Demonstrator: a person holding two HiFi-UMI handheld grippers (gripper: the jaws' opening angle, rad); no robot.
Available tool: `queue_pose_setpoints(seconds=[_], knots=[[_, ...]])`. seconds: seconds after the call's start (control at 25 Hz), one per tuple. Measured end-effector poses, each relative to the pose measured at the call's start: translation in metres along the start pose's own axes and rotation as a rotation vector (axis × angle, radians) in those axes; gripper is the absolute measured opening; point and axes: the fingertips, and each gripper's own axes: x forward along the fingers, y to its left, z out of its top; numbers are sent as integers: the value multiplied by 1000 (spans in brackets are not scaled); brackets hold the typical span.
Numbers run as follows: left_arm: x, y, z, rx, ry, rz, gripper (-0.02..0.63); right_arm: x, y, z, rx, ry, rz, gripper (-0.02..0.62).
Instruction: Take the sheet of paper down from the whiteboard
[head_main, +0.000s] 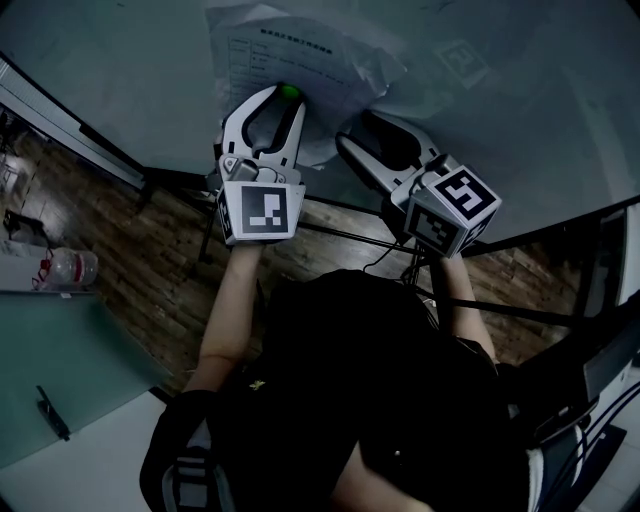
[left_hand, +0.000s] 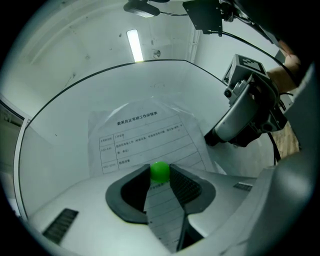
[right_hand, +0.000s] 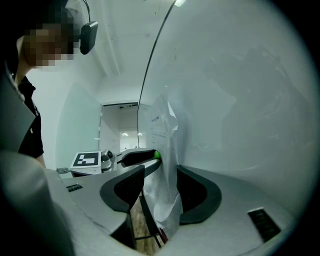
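A printed sheet of paper (head_main: 290, 55) in a clear sleeve hangs on the whiteboard (head_main: 520, 90). A round green magnet (head_main: 290, 92) pins its lower part. My left gripper (head_main: 287, 97) is shut on that magnet; in the left gripper view the magnet (left_hand: 160, 172) sits squeezed between the pads of the left gripper (left_hand: 160, 169), over the paper (left_hand: 145, 132). My right gripper (head_main: 358, 127) is at the sheet's lower right corner. In the right gripper view the paper's edge (right_hand: 164, 135) hangs between the spread jaws of the right gripper (right_hand: 161, 172), and the pads do not press it.
The whiteboard's stand and black cables run across a wooden floor (head_main: 150, 230) below the board. A plastic bottle (head_main: 70, 268) lies on a pale table at the left, with a dark pen (head_main: 52, 412) nearer me. A person stands at the left of the right gripper view.
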Motion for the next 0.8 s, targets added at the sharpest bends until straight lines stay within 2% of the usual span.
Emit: queue_pose_setpoints(seconds=[0.52,0.8], knots=[[0,-3,2,-18,5,-22,140,15,13,17,3,-49,124,193],[0,-3,2,-19,9,-27,138,26,18,20,-25,-50,149,130]])
